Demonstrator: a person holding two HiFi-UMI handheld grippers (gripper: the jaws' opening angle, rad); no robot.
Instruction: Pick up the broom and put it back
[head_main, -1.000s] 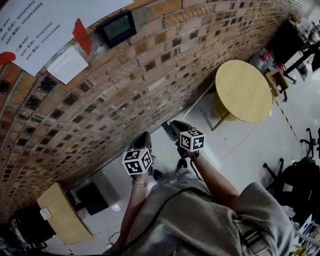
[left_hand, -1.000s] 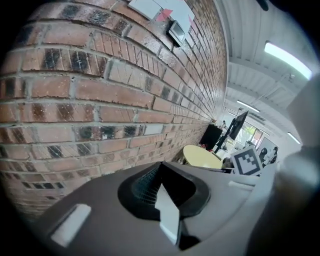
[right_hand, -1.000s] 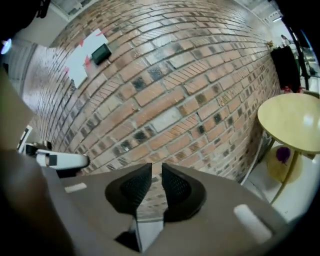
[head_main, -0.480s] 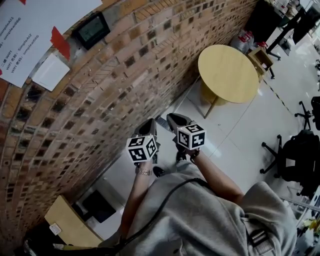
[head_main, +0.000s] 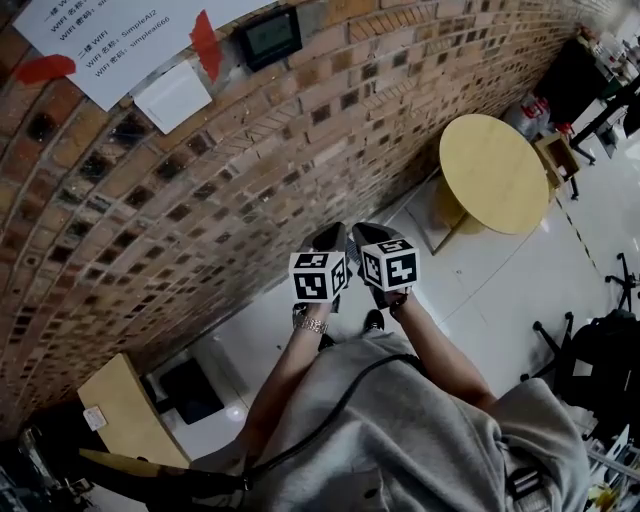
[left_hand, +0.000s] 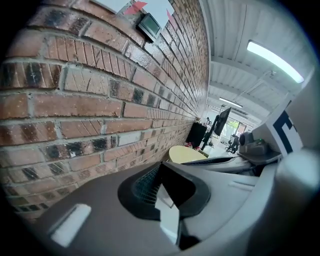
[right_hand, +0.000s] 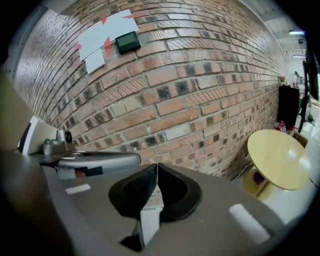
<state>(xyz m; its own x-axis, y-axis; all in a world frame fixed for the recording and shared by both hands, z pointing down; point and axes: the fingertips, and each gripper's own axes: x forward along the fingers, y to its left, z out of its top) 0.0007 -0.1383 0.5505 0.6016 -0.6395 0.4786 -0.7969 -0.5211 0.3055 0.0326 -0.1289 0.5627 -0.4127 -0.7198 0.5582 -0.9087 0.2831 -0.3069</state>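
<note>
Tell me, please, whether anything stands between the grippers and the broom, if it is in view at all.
No broom shows in any view, so that cannot be judged. The left gripper and right gripper are both shut and empty, side by side facing the brick wall, with nothing visible between them and it.

Brick wall (head_main: 200, 200), round table (head_main: 490, 175) (yellow)

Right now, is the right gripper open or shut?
Shut. In the right gripper view, the right gripper's two black pads touch at their tips, and nothing is between them.
</note>
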